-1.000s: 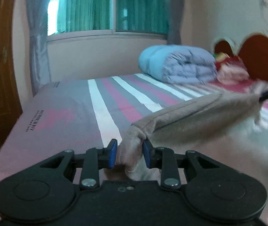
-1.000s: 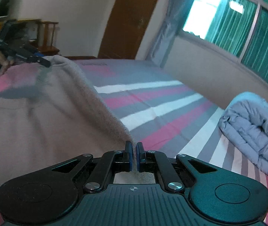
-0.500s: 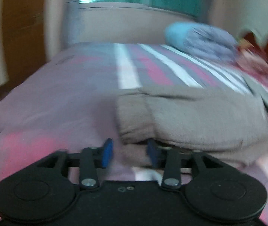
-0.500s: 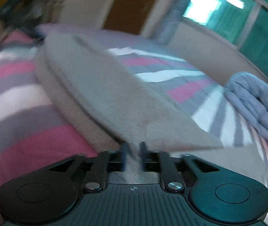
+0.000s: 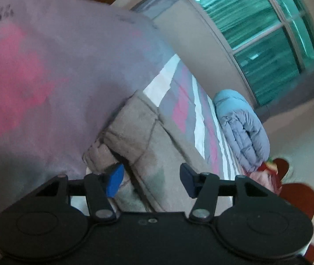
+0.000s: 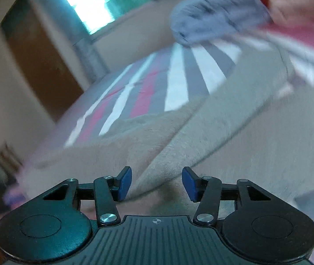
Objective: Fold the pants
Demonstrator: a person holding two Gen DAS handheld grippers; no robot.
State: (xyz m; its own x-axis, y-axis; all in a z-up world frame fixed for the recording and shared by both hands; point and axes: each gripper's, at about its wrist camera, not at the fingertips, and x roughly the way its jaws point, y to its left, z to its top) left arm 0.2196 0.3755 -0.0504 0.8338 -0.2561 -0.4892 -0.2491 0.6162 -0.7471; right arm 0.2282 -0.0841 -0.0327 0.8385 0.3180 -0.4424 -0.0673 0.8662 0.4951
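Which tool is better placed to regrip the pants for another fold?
Left, probably. The left tool is open at the pants' layered corner. The right tool, also open, faces broad flat cloth in a blurred view.

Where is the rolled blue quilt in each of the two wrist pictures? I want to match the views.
Left wrist view: the blue quilt lies right of centre, on the striped bed beyond the pants, below the window.
Right wrist view: the blue quilt is at the top, right of centre, blurred, beyond the pants.
Shared landmark: the white stripes of the bed sheet, running toward the quilt.
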